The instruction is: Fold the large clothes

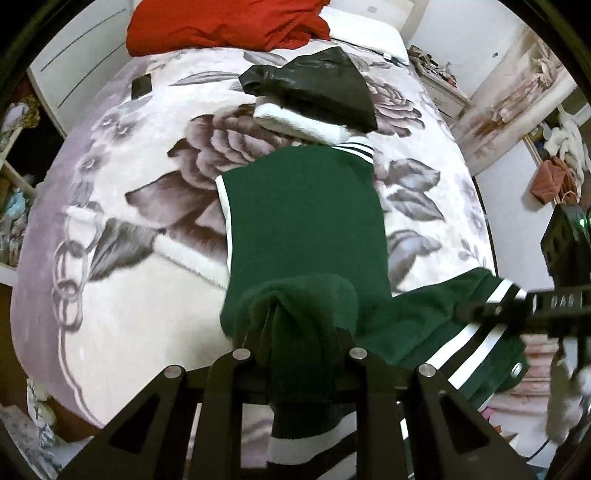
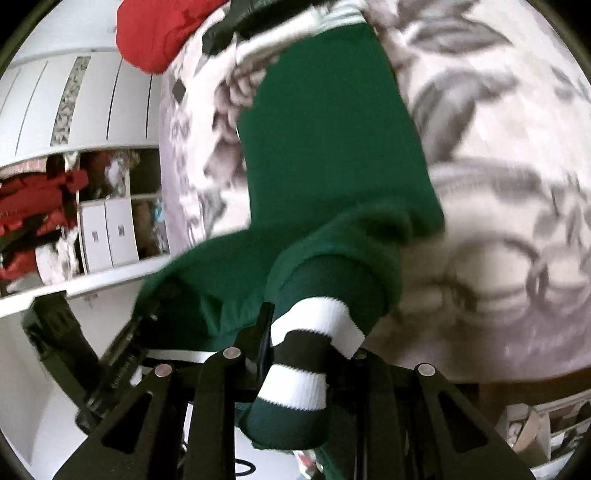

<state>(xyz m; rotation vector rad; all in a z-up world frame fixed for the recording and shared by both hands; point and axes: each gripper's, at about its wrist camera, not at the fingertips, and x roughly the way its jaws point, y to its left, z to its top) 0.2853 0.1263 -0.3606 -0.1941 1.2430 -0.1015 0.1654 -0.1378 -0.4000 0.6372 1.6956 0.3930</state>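
A dark green jacket point(image 1: 303, 206) with white and black striped ribbing lies lengthwise on the flowered bed cover point(image 1: 140, 295). Its near end is lifted off the bed. My left gripper point(image 1: 303, 332) is shut on a bunched fold of the green fabric, which hides both fingertips. My right gripper point(image 2: 306, 339) is shut on the striped hem point(image 2: 314, 332) of the same green jacket point(image 2: 332, 129); in the left wrist view my right gripper point(image 1: 480, 306) reaches in from the right onto the striped edge. The far collar end rests by the folded pile.
A folded white garment point(image 1: 303, 123) with a folded black one point(image 1: 325, 88) on top lies past the jacket. A red garment point(image 1: 221, 26) is heaped at the head of the bed. A dark phone-like slab point(image 1: 142, 86) lies far left. White wardrobe point(image 2: 74, 110) stands beside the bed.
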